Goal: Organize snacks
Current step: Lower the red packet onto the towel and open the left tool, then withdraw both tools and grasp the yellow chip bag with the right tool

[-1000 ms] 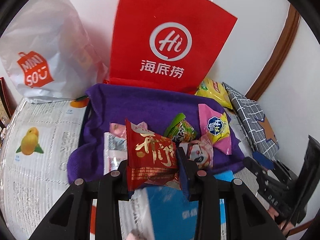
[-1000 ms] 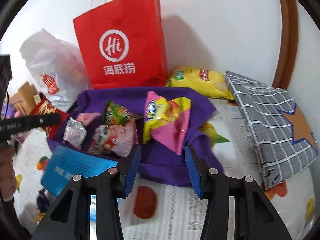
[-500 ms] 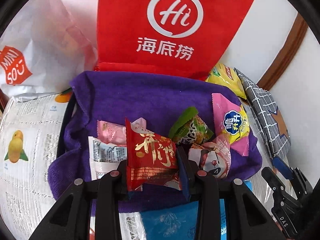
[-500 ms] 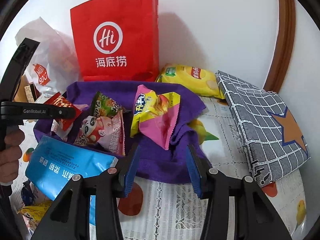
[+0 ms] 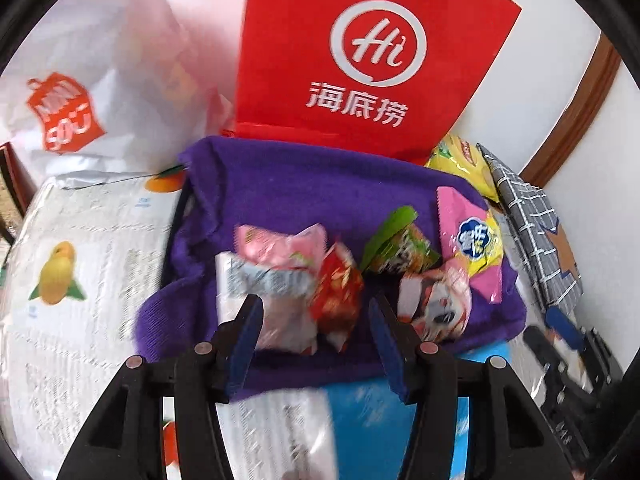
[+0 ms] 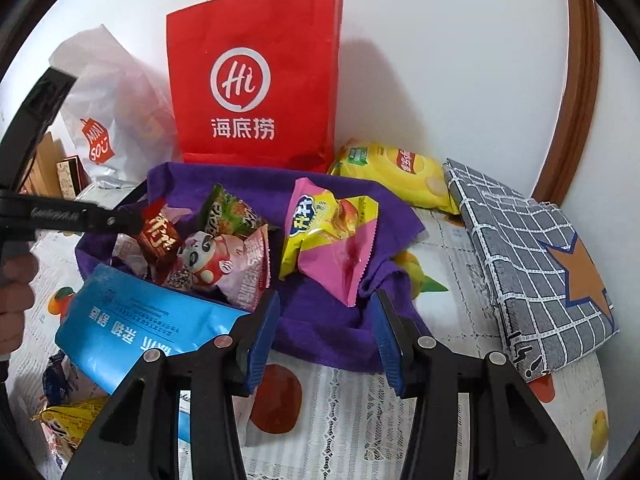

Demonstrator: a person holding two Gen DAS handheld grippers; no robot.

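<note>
A purple cloth-lined basket (image 5: 288,196) (image 6: 332,328) holds several snack packets. My left gripper (image 5: 316,320) is open just above the basket's near edge. The small red packet (image 5: 336,296) lies loose among the others between my spread fingers; it also shows in the right wrist view (image 6: 158,236) beside the left gripper's tip (image 6: 128,220). A pink-and-yellow packet (image 6: 332,236) (image 5: 472,240), a green packet (image 6: 232,212) and a pink panda packet (image 6: 224,264) lie in the basket. My right gripper (image 6: 324,336) is open and empty at the basket's front edge.
A red paper bag (image 6: 256,80) and a white plastic bag (image 6: 108,112) stand behind the basket by the wall. A yellow chip bag (image 6: 396,172) and a grey checked pouch (image 6: 536,256) lie right. A blue packet (image 6: 140,328) leans on the basket's front left.
My left gripper has opened and let go of the red packet, which has dropped into the basket. The right gripper has barely moved.
</note>
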